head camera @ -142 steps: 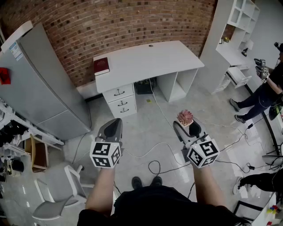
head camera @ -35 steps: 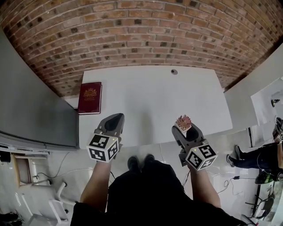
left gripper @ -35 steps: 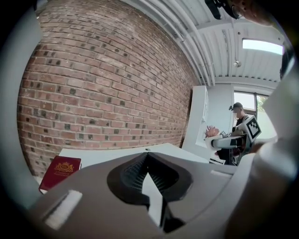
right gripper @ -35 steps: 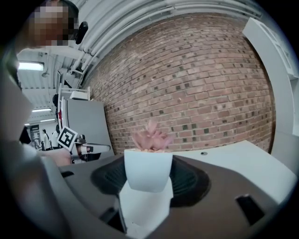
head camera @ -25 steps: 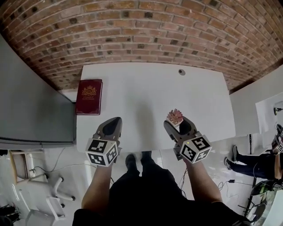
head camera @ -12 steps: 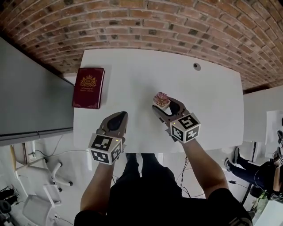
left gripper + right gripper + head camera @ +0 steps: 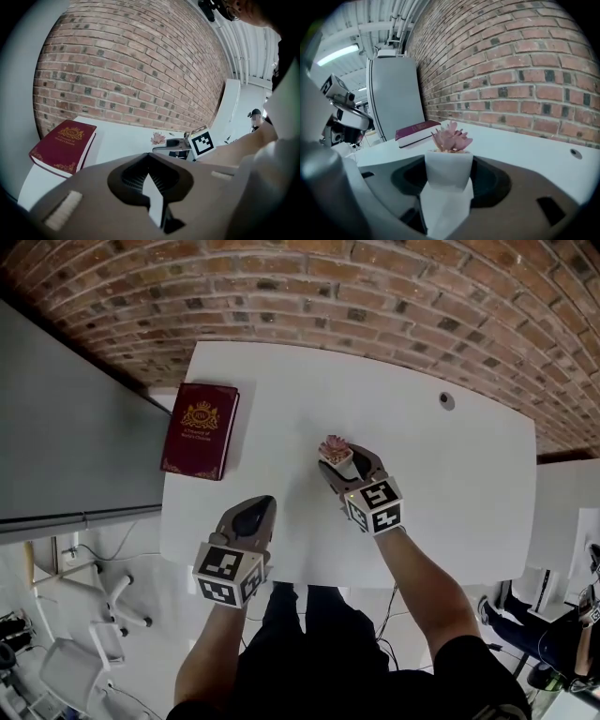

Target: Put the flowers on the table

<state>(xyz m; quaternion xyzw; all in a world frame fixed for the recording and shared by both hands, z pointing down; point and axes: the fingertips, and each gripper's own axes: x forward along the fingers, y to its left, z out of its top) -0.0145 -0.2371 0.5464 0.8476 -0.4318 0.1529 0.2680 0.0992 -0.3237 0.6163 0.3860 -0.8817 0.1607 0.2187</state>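
A small white pot with pink flowers (image 7: 335,452) (image 7: 448,159) is held in my right gripper (image 7: 341,463) (image 7: 447,180), which is shut on the pot over the middle of the white table (image 7: 431,484). I cannot tell whether the pot touches the tabletop. In the left gripper view the flowers (image 7: 158,137) show beside the right gripper's marker cube. My left gripper (image 7: 251,518) (image 7: 152,187) hovers at the table's near edge, its jaws closed together with nothing between them.
A dark red book (image 7: 200,429) (image 7: 63,146) (image 7: 416,131) lies on the table's left end. A brick wall (image 7: 309,296) runs behind the table, with a grey cabinet (image 7: 66,427) to the left. A cable hole (image 7: 447,400) sits at the back right.
My right gripper has carried the flower pot forward and leftward, from the table's near edge to over its middle. The left gripper stays near the table's front edge.
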